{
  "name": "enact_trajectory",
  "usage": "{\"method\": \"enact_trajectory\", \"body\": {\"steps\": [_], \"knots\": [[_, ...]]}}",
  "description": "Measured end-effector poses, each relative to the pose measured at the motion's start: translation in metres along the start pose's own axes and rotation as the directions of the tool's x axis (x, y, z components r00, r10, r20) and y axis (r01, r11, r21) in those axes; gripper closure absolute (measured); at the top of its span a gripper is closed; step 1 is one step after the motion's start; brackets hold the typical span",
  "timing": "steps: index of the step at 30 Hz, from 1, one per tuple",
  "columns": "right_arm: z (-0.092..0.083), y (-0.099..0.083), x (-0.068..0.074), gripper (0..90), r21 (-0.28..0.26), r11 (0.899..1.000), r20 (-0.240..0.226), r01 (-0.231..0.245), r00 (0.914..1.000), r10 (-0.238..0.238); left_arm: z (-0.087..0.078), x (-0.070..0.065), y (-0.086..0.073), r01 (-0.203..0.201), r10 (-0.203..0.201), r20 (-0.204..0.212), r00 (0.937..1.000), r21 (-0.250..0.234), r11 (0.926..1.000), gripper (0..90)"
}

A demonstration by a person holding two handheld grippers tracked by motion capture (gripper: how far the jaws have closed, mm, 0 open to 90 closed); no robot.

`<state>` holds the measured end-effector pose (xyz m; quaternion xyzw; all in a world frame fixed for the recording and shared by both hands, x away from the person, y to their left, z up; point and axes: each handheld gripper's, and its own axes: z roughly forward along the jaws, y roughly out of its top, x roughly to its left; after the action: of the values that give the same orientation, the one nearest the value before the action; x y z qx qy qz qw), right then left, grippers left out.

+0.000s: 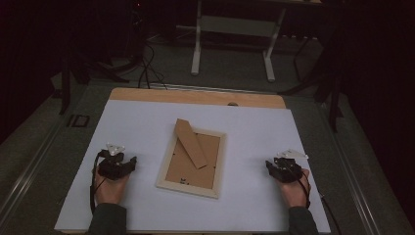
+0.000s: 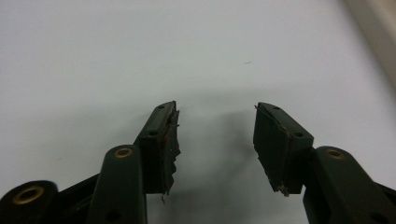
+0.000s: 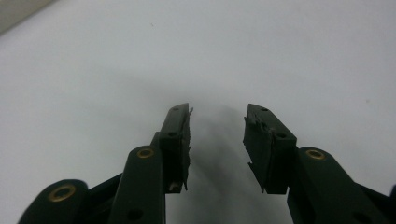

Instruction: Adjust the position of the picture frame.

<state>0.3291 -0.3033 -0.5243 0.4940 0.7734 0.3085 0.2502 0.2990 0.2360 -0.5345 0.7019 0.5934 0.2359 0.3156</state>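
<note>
1. High view: 1 picture frame [image 1: 192,159] lies face down mid-table [image 1: 254,132], its 1 cardboard stand [image 1: 191,142] folded out, between the left gripper [image 1: 116,164] and right gripper [image 1: 284,168]. This looks like the start; next, both must close in on the frame.
2. Left gripper view: 2 fingers [image 2: 164,144] apart, empty.
3. Right gripper view: 2 fingers [image 3: 177,140] apart, empty.

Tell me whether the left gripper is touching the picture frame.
Apart. The high view shows bare white table between the left gripper and the picture frame.
</note>
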Motion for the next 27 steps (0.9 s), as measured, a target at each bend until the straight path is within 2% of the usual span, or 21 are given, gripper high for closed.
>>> {"method": "enact_trajectory", "body": {"steps": [2, 6, 7, 8, 10, 11, 16, 22, 27], "knots": [[-0.001, 0.001, 0.001, 60.4, -0.005, 1.0, -0.007, 0.009, 0.9999, -0.009, -0.003, 0.001, 0.0, 0.03, -0.029, 0.067, 0.9974, -0.014, 0.9995, 51.4], [-0.001, -0.001, 0.001, 59.9, -0.004, 1.0, -0.009, 0.009, 0.9999, -0.009, -0.006, 0.0, 0.0, 0.016, -0.014, 0.076, 0.997, -0.03, 0.9994, 52.7], [-0.001, -0.001, 0.001, 59.1, -0.001, 1.0, -0.015, 0.015, 0.9998, -0.015, -0.01, 0.0, 0.0, 0.023, -0.018, 0.123, 0.9922, -0.045, 0.9987, 54.1], [-0.001, -0.001, 0.002, 58.7, -0.002, 1.0, -0.013, 0.016, 0.9998, -0.016, -0.012, 0.0, 0.0, 0.026, -0.019, 0.132, 0.991, -0.052, 0.9983, 54.8], [-0.001, -0.001, 0.003, 58.4, -0.008, 1.0, -0.016, 0.019, 0.9997, -0.019, -0.013, 0.0, 0.0, 0.022, -0.014, 0.138, 0.9903, -0.059, 0.998, 56.2], [-0.002, 0.0, 0.003, 58.4, -0.011, 1.0, -0.016, 0.023, 0.9996, -0.023, -0.016, -0.001, 0.0, 0.01, 0.0, 0.152, 0.9884, -0.067, 0.9977, 56.8], [-0.006, 0.005, 0.005, 58.2, -0.045, 0.999, -0.024, 0.02, 0.9995, -0.021, -0.022, -0.005, 0.0, -0.026, 0.038, 0.167, 0.9853, -0.073, 0.997, 59.1], [-0.007, 0.014, 0.011, 59.0, -0.074, 0.995, -0.037, 0.061, 0.9972, -0.064, -0.027, -0.011, 0.0, -0.045, 0.058, 0.174, 0.983, -0.078, 0.9959, 60.5], [-0.007, 0.025, 0.016, 58.9, -0.105, 0.992, -0.063, 0.073, 0.9949, -0.08, -0.033, -0.016, -0.001, -0.076, 0.094, 0.221, 0.9707, -0.087, 0.9933, 62.6]]}}
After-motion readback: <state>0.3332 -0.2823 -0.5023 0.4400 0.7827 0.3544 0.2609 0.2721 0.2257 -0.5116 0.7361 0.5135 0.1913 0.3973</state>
